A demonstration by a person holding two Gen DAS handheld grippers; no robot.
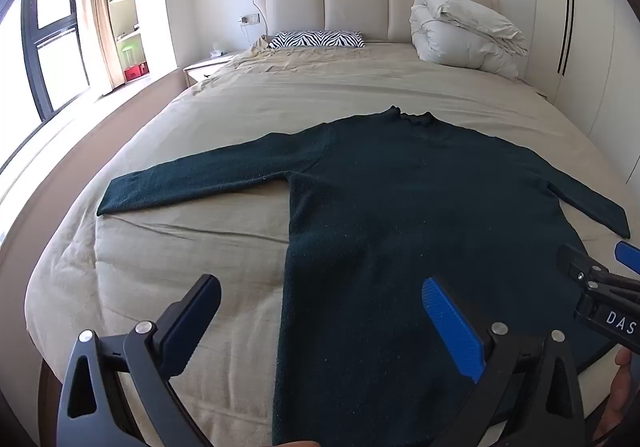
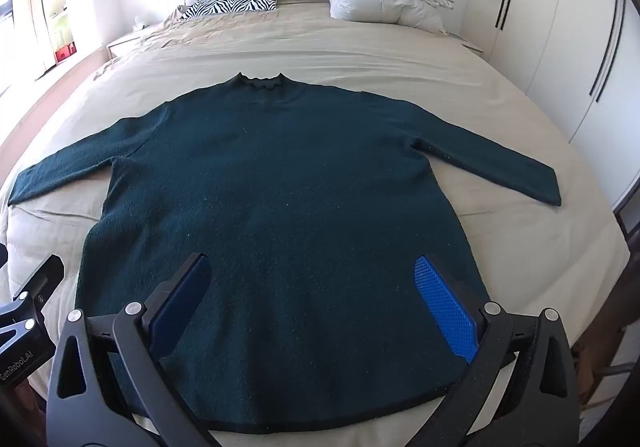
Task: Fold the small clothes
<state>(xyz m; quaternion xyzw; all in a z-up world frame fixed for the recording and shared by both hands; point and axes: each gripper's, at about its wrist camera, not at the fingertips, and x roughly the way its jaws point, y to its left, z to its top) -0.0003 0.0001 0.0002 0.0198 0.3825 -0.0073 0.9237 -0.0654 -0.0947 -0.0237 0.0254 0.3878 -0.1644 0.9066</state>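
Observation:
A dark green long-sleeved sweater point(image 1: 392, 215) lies flat on the bed, collar toward the headboard, both sleeves spread out; it also shows in the right wrist view point(image 2: 288, 207). My left gripper point(image 1: 320, 303) is open and empty, held above the sweater's lower left side. My right gripper point(image 2: 312, 287) is open and empty, above the sweater's lower middle near the hem. The right gripper also shows at the right edge of the left wrist view point(image 1: 600, 275), and part of the left gripper's body shows at the left edge of the right wrist view point(image 2: 28, 311).
The bed point(image 1: 192, 239) has a beige cover. A zebra-print pillow point(image 1: 316, 39) and a folded white duvet point(image 1: 464, 35) lie by the headboard. A nightstand point(image 1: 208, 69) and window are to the left, white wardrobes point(image 2: 560, 47) to the right.

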